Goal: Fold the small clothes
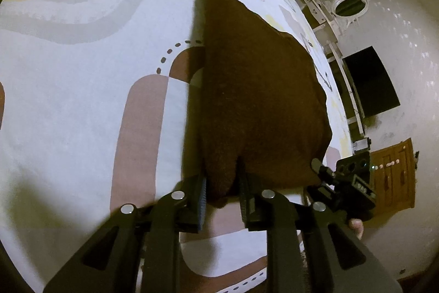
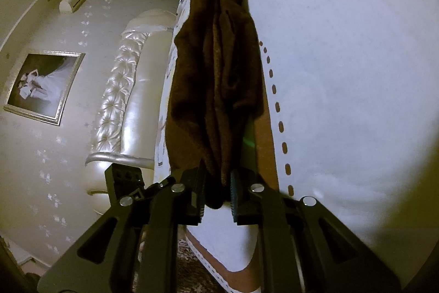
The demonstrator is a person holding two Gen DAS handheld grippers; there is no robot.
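Note:
A dark brown cloth (image 1: 255, 100) hangs from both grippers above a bed with a white patterned sheet (image 1: 82, 100). My left gripper (image 1: 222, 191) is shut on one edge of the cloth, which spreads wide below it. My right gripper (image 2: 216, 188) is shut on another edge of the same cloth (image 2: 216, 78), which hangs in bunched vertical folds. The right gripper's body shows in the left wrist view (image 1: 348, 183), close beside the left one. The sheet in the right wrist view (image 2: 343, 73) lies behind the cloth.
A padded white headboard (image 2: 129, 89) and a framed picture (image 2: 44, 84) on the wall are beyond the bed. A dark screen (image 1: 370, 81) and a wooden cabinet (image 1: 395, 172) stand past the bed's far side.

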